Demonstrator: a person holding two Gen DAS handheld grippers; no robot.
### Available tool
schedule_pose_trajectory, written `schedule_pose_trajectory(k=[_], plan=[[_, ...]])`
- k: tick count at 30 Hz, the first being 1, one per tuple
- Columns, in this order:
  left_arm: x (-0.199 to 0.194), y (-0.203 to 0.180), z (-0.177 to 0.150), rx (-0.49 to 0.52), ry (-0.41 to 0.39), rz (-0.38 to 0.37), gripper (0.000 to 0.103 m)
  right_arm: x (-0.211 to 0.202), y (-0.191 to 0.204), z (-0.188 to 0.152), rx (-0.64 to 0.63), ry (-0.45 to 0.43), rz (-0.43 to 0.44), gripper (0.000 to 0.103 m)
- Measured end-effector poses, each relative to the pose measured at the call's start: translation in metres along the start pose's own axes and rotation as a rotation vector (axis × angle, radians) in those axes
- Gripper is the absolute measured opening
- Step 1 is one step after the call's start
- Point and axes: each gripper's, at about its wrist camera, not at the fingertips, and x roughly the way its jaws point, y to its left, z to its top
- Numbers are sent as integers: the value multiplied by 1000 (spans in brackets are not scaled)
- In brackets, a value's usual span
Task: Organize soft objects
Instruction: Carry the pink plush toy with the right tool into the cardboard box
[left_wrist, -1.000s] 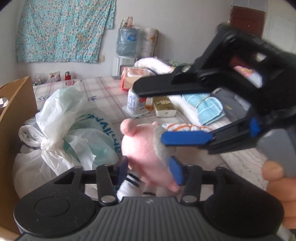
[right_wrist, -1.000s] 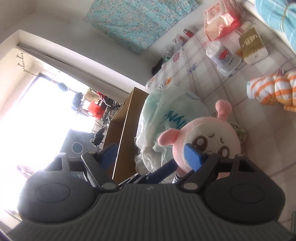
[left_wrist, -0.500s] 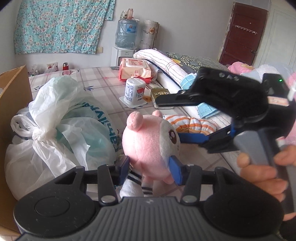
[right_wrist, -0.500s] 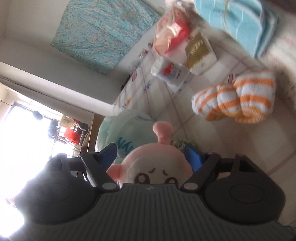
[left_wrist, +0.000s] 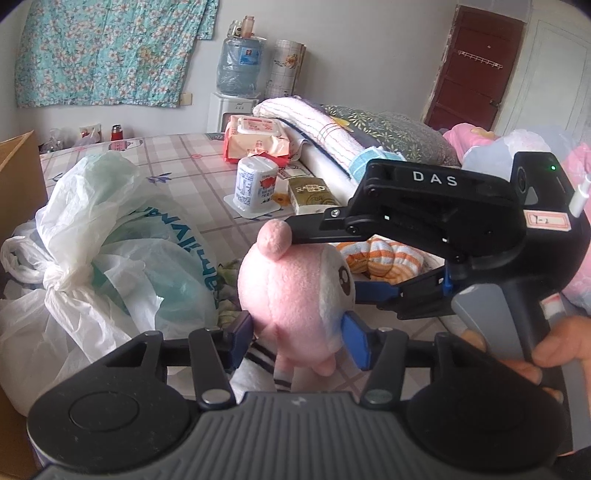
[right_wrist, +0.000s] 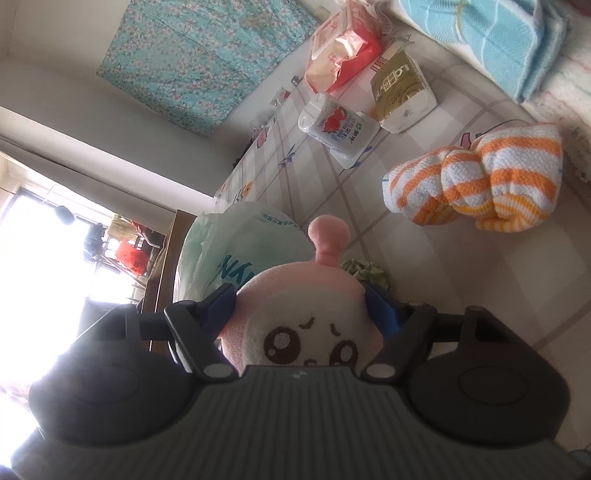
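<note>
Plush toy (left_wrist: 295, 288) sits between both grippers: left gripper (left_wrist: 299, 339) opening at its sides, right gripper (right_wrist: 301, 310) closing from three o'clock, pads touching its head.

Near left: knotted white plastic bags (left_wrist: 92, 258) against a brown cardboard box (left_wrist: 22, 173). Farther off on the checked sheet (left_wrist: 177, 162): a small white bottle (left_wrist: 255, 184), a gold tissue pack (left_wrist: 310, 192), a red-and-pink wipes packet (left_wrist: 255, 140). Far back by the wall: a water dispenser (left_wrist: 236, 66) beside a hanging floral cloth (left_wrist: 107, 51).
</note>
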Motion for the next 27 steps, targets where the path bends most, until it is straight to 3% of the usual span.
schedule_pose_trajectory(k=[8,15,21,27], plan=[[-32,-16,4,51,-106,-64,54,-43,29,-2,-56,-84,-8,76],[-86,-5,33,61,-286,-36,54,-66,118,6,-253,-143,36,77],[-145,50,58,2,-393,112,54,-24,227,6,-474,-71,140,77],[-184,131,64,-177,-372,232,54,60,329,-15,-658,114,177,77]])
